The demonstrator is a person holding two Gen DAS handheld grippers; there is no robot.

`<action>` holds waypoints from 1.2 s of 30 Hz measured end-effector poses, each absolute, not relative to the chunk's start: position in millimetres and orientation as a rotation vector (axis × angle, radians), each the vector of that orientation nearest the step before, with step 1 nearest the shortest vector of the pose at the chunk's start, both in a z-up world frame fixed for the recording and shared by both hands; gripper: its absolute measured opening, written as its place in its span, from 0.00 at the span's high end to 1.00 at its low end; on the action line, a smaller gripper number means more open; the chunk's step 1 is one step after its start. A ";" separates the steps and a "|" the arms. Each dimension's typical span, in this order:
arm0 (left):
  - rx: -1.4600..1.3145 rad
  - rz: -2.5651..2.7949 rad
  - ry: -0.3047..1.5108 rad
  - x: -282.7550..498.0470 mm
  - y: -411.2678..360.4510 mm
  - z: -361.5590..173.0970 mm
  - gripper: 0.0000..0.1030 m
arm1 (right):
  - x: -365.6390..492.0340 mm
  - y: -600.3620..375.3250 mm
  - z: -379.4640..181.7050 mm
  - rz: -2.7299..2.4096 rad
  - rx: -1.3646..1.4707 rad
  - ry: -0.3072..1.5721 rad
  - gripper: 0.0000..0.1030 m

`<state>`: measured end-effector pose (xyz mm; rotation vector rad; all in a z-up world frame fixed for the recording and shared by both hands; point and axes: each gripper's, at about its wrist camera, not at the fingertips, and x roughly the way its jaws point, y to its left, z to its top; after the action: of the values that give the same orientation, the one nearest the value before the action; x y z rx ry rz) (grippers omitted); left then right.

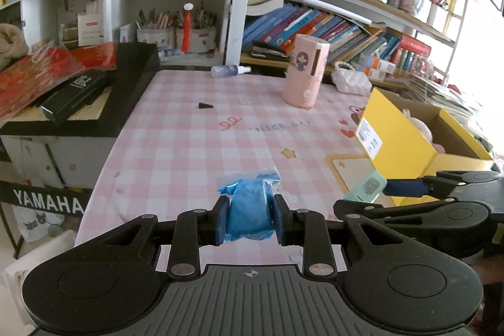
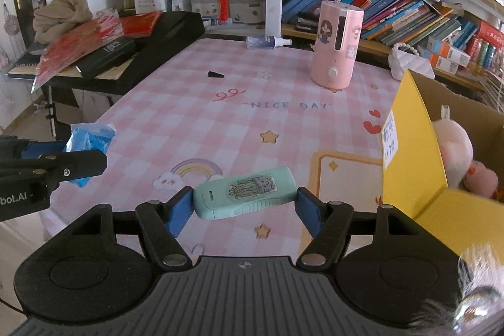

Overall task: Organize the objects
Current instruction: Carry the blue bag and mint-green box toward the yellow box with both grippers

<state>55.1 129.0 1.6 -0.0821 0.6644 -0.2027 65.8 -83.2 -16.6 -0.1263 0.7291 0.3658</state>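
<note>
My left gripper is shut on a blue plastic-wrapped bundle, held above the near edge of the pink checked table. The same bundle shows at the left of the right wrist view. My right gripper is shut on a mint-green flat device with a cactus sticker, gripped end to end, just left of the yellow cardboard box. From the left wrist view the device and the box sit at the right.
A pink cylinder humidifier stands at the table's back right. A small spray bottle lies at the far edge and a small black wedge further in. Plush toys lie in the box. A black keyboard with clutter flanks the table's left; bookshelves stand behind.
</note>
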 end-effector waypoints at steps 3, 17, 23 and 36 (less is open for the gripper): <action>-0.071 -0.222 0.662 42.3 126.3 3.0 0.74 | 49.4 -87.3 -15.7 0.346 -0.111 0.727 0.34; -0.013 -0.319 0.665 -7.0 110.5 0.6 0.74 | -11.6 -104.1 -18.9 0.276 -0.066 0.728 0.34; 0.016 -0.366 0.671 -19.1 101.1 -1.2 0.74 | -31.5 -114.1 -22.6 0.236 -0.036 0.733 0.34; 0.078 -0.532 0.671 -25.3 57.3 -2.8 0.74 | -64.2 -156.2 -26.0 0.078 0.029 0.739 0.34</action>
<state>-25.3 57.3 -2.8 0.0781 0.6713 -0.5324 -64.2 -156.2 -26.0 0.0286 0.7387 0.0776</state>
